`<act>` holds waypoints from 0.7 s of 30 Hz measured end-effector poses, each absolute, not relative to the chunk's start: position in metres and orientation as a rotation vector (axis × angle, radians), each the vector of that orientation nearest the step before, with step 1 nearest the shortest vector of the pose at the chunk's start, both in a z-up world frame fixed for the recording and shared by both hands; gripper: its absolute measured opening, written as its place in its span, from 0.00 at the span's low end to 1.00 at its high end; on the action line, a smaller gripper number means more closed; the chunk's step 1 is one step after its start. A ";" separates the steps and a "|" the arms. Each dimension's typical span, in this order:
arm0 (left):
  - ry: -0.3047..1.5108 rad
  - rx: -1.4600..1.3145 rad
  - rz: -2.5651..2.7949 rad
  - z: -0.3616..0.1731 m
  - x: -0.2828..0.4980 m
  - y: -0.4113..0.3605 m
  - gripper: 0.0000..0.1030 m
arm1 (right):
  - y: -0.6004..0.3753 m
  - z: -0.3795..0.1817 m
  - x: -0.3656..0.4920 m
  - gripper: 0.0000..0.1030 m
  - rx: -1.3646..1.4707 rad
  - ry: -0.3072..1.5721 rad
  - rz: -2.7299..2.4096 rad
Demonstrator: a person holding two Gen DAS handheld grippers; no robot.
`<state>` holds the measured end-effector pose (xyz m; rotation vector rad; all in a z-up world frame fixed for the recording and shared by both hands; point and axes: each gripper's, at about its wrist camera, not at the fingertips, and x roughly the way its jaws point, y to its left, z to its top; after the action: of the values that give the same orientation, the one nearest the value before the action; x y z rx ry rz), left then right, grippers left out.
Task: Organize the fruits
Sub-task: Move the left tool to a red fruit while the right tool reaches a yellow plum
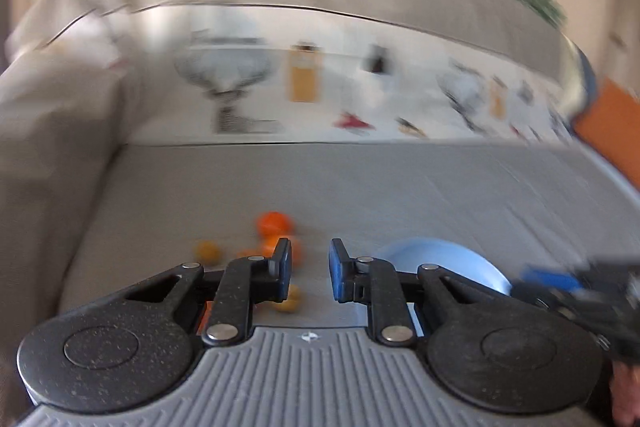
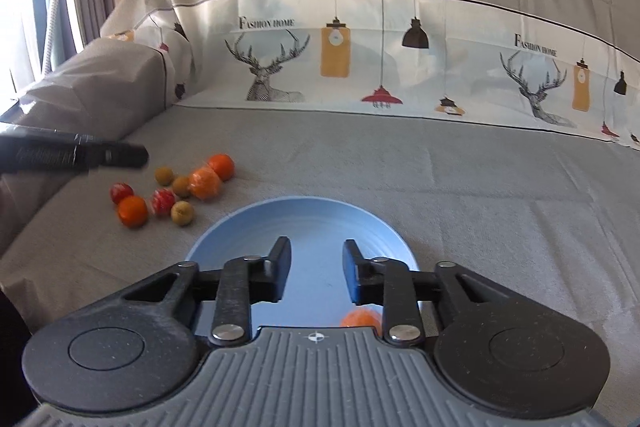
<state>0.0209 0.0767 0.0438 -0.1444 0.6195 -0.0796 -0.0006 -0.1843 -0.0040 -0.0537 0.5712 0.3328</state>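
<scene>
Both sets of fingers are spread apart with nothing between them. The right gripper (image 2: 313, 269) hangs just over the blue plate (image 2: 248, 223), jaws parted and empty, and there's already one orange fruit on the plate (image 2: 360, 318), tucked under the right finger linkage so you only see part of it. The left gripper (image 1: 310, 269) is also parted and empty, sitting above the grey cloth (image 1: 400, 187) near the loose fruit, but its view is smeared, so I can't say exactly which piece it's lined up with.

The rest of the fruit sits in a loose cluster on the cloth to the left of the plate: a wrapped-looking orange (image 2: 205, 183) touching another orange (image 2: 221, 166), a third orange (image 2: 133, 211) nearer the front, two small red ones (image 2: 121, 192) (image 2: 163, 201), and three little brownish ones (image 2: 183, 213).

What could go wrong, I reckon: everything here is round and packed tight, so closing on one piece could knock its neighbour rolling across the cloth. The shiny wrap looks slippery too. And the blur suggests the left tool is on the move, which makes a miss likelier.

As for orientation, these are basically balls, with no real long axis or pointing direction I can make out.
</scene>
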 end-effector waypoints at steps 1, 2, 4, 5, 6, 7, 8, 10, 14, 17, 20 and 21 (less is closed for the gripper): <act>0.638 -0.251 -0.039 0.040 0.024 0.096 0.21 | -0.183 -0.003 0.000 0.24 -0.050 0.569 0.340; 0.642 -0.366 0.001 0.037 0.024 0.115 0.21 | -0.182 -0.002 0.000 0.24 -0.048 0.565 0.348; 0.597 -0.521 0.068 0.035 0.019 0.144 0.21 | -0.176 0.000 0.000 0.24 -0.046 0.559 0.365; 0.596 -0.582 0.088 0.032 0.017 0.154 0.21 | -0.173 0.001 0.000 0.24 -0.047 0.556 0.375; 0.601 -0.626 0.097 0.031 0.018 0.161 0.21 | -0.170 0.001 0.001 0.24 -0.046 0.554 0.385; 0.610 -0.651 0.101 0.029 0.019 0.164 0.21 | -0.166 0.001 0.002 0.24 -0.046 0.553 0.397; 0.622 -0.656 0.105 0.028 0.021 0.165 0.21 | -0.161 0.001 0.004 0.24 -0.046 0.553 0.409; 0.640 -0.629 0.112 0.028 0.026 0.161 0.21 | -0.149 0.001 0.008 0.24 -0.049 0.556 0.434; 0.641 -0.594 0.156 0.028 0.029 0.157 0.21 | -0.120 -0.001 0.013 0.24 -0.064 0.561 0.490; 0.650 -0.620 0.195 0.021 0.034 0.158 0.23 | -0.098 -0.003 0.018 0.24 -0.070 0.569 0.531; 0.669 -0.653 0.229 0.015 0.040 0.165 0.23 | -0.078 -0.009 0.025 0.24 -0.083 0.580 0.561; 0.679 -0.662 0.239 0.012 0.043 0.167 0.23 | -0.073 -0.012 0.027 0.24 -0.087 0.585 0.569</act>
<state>0.0425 0.1669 0.0119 -0.6619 0.6789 0.2388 0.0271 -0.0728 -0.0121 -0.0871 0.5850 0.5687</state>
